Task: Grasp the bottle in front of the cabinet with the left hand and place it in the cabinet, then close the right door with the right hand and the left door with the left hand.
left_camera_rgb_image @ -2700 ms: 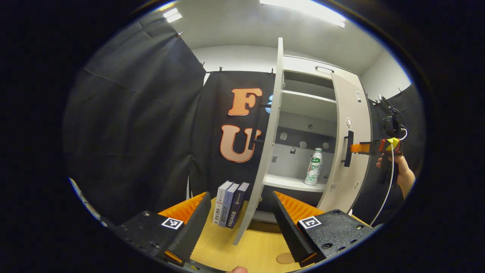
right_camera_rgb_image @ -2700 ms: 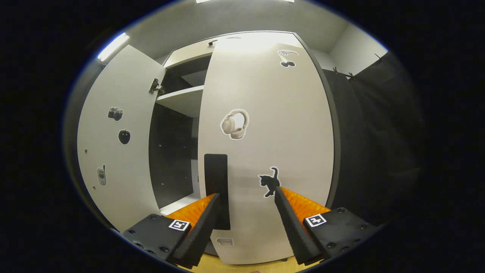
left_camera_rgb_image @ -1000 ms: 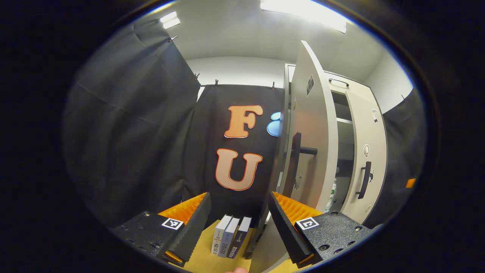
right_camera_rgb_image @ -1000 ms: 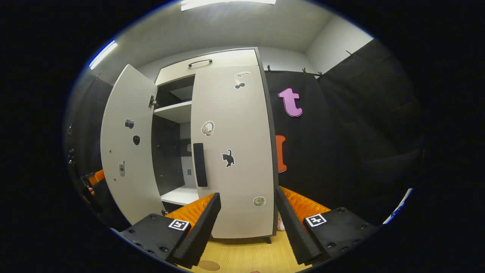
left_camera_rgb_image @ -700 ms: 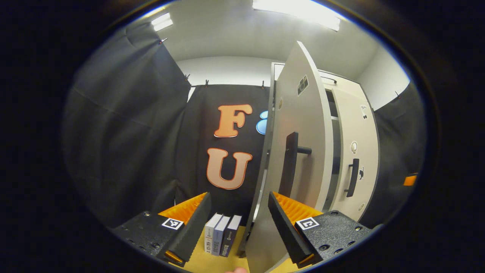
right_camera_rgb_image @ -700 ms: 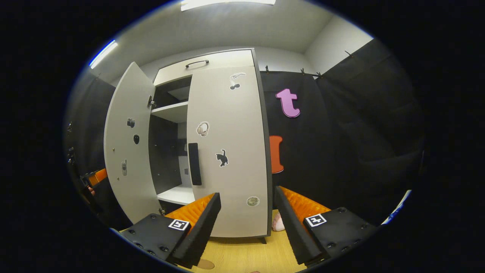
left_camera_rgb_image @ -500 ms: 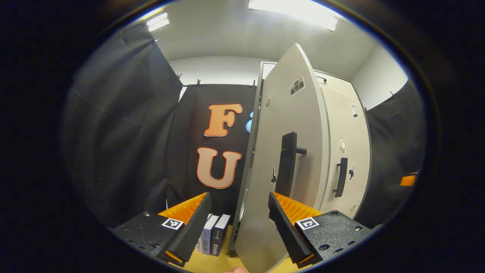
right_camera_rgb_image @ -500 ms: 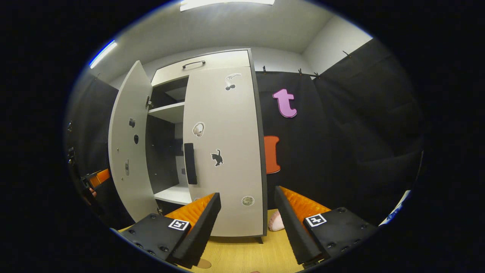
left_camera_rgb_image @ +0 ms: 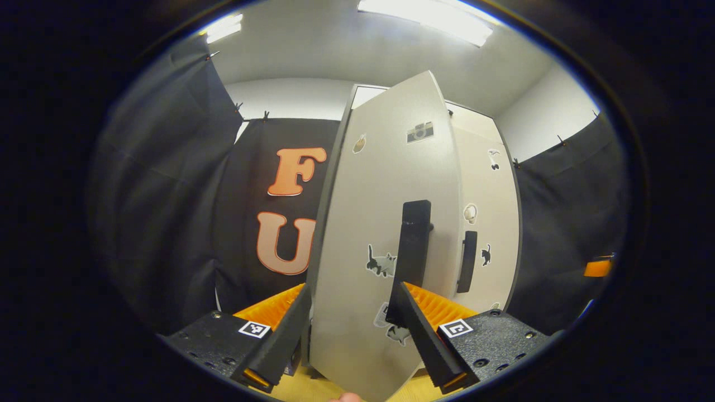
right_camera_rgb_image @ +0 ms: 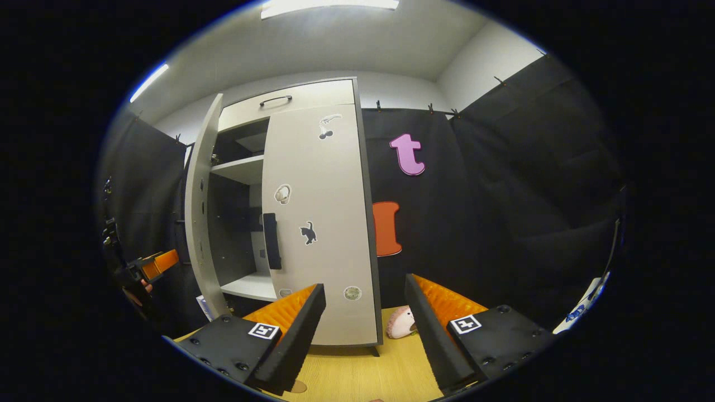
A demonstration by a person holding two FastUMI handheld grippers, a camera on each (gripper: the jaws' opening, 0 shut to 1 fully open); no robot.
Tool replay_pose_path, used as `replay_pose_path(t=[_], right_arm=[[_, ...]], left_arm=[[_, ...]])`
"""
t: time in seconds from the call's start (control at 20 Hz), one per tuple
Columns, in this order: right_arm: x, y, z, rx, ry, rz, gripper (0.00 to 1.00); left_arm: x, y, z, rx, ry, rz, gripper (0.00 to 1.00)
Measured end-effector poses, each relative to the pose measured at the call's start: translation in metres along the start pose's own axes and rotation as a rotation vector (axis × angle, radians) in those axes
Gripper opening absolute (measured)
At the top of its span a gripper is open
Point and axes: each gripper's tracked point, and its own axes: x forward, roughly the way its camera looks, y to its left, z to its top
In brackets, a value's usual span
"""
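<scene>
In the left gripper view the cabinet's left door (left_camera_rgb_image: 385,223) stands close ahead, partly open, its stickered face turned toward me. Its black handle (left_camera_rgb_image: 414,245) ends just above the right finger of my left gripper (left_camera_rgb_image: 352,298), which is open with the door's lower face between its fingers. In the right gripper view the right door (right_camera_rgb_image: 318,223) is shut against the cabinet and the left door (right_camera_rgb_image: 198,223) shows nearly edge-on. My right gripper (right_camera_rgb_image: 363,298) is open and empty, back from the cabinet. The bottle is hidden behind the doors.
A pale pink object (right_camera_rgb_image: 401,324) lies on the wooden table (right_camera_rgb_image: 357,379) by the cabinet's right foot. White shelves (right_camera_rgb_image: 246,286) show through the gap between the doors. My left gripper (right_camera_rgb_image: 155,262) sits left of the left door. Black cloth walls stand all around.
The left door has swung toward shut, with my left gripper following it. The right door went from ajar to shut, and my right gripper has pulled back from it.
</scene>
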Motion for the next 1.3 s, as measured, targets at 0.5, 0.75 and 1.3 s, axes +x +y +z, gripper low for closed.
replay_pose_path(t=[0.5, 0.75, 1.3], right_arm=[[-0.025, -0.027, -0.012, 0.035, 0.021, -0.067, 0.95], [-0.034, -0.044, -0.015, 0.043, 0.021, -0.103, 0.95], [-0.045, -0.081, -0.022, 0.029, 0.026, -0.175, 0.95]], left_arm=[[0.042, -0.045, -0.027, -0.006, 0.047, -0.088, 0.95], [0.06, -0.058, -0.032, -0.001, 0.057, -0.097, 0.95], [0.105, -0.077, -0.05, 0.014, 0.057, -0.1, 0.95]])
